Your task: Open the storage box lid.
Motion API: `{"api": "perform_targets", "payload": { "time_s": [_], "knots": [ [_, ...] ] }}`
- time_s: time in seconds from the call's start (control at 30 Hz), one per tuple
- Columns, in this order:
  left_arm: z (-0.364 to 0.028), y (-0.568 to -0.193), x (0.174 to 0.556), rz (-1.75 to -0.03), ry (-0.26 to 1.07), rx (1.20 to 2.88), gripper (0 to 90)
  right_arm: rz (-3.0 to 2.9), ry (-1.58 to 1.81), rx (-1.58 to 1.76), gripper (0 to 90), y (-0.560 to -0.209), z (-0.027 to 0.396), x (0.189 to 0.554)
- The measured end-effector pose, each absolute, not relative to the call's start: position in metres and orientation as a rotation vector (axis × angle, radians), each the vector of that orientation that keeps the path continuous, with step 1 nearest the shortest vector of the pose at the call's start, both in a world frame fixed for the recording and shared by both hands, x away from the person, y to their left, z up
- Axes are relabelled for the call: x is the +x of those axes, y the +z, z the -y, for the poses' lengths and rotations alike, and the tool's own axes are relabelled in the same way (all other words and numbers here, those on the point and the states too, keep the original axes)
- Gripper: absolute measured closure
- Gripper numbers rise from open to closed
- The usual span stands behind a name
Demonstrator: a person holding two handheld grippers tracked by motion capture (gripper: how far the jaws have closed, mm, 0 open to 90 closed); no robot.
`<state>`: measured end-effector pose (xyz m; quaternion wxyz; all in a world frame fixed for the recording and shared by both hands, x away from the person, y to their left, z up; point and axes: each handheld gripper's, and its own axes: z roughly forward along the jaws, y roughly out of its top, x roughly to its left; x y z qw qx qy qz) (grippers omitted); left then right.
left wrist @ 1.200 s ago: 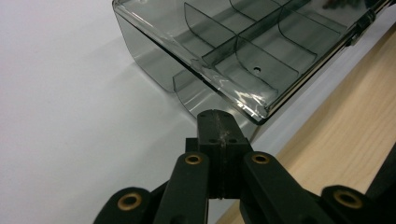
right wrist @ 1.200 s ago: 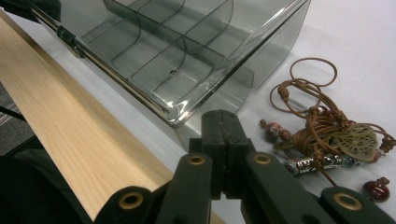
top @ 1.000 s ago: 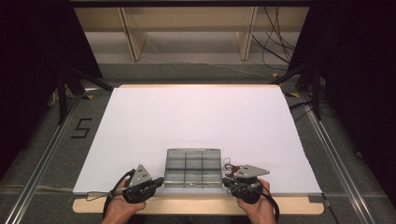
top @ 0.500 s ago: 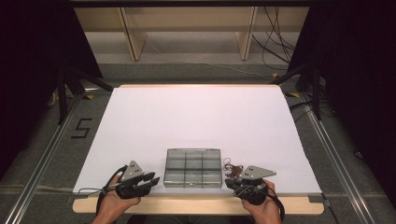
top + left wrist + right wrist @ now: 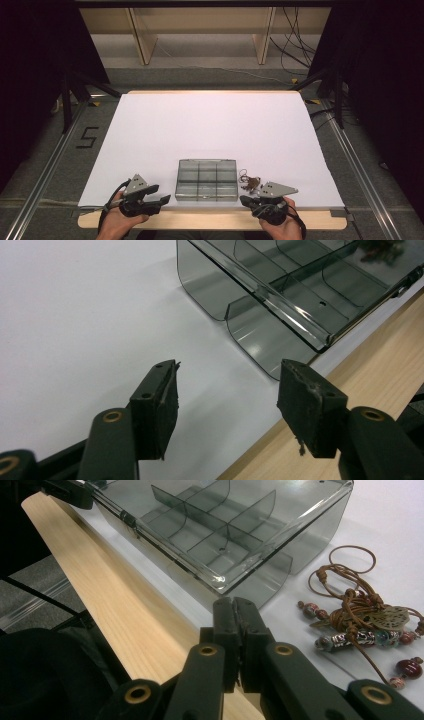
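Note:
A smoky clear plastic organiser box (image 5: 206, 179) with several divided compartments sits near the table's front edge, its lid closed. My left gripper (image 5: 163, 200) rests just left of the box (image 5: 280, 295). In the left gripper view that gripper (image 5: 227, 390) is open; its jaws have just been opening, with nothing between them. My right gripper (image 5: 246, 200) lies right of the box (image 5: 220, 530). The right gripper (image 5: 239, 615) is shut and holds nothing. A brown cord with beads and a metal charm (image 5: 360, 615) lies on the white sheet by the box's right side (image 5: 250, 182).
A white sheet (image 5: 215, 125) covers the table, with a bare wooden strip (image 5: 210, 219) along the front edge. Wooden shelving (image 5: 200, 30) stands beyond the far edge. Cables (image 5: 295, 45) trail on the floor at the back right, and a taped "5" (image 5: 87, 137) marks the floor at left.
The left gripper's jaws have opened and it has drawn slightly away from the box's left side. The right gripper has stayed shut and barely shifted.

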<state>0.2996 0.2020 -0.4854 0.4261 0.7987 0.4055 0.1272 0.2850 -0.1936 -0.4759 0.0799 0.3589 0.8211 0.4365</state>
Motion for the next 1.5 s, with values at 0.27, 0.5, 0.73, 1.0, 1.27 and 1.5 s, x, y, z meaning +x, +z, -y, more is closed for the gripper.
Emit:
{"api": "perform_targets", "payload": {
  "time_s": [0.27, 0.5, 0.73, 1.0, 1.27, 1.5],
  "knots": [
    [-0.202, -0.486, 0.295, -1.017, 0.306, 2.008, 36.8, -2.444, 1.278, 1.054, 89.4, -0.475, 0.191, 0.285],
    [-0.200, -0.487, 0.294, -0.999, 0.312, 2.045, 34.8, -2.444, 1.296, 1.041, 89.4, -0.476, 0.190, 0.288],
    [-0.200, -0.487, 0.294, -0.996, 0.301, 2.042, 34.7, -2.444, 1.325, 1.043, 89.4, -0.475, 0.190, 0.288],
    [-0.200, -0.486, 0.295, -0.985, 0.297, 2.043, 34.7, -2.442, 1.369, 1.010, 89.3, -0.472, 0.189, 0.289],
    [-0.198, -0.487, 0.294, -1.014, 0.253, 1.979, 34.2, -2.387, 1.386, 1.016, 87.8, -0.465, 0.184, 0.289],
    [-0.199, -0.488, 0.296, -1.015, 0.258, 1.979, 33.4, -2.366, 1.409, 1.011, 86.3, -0.462, 0.182, 0.294]
  ]
}}
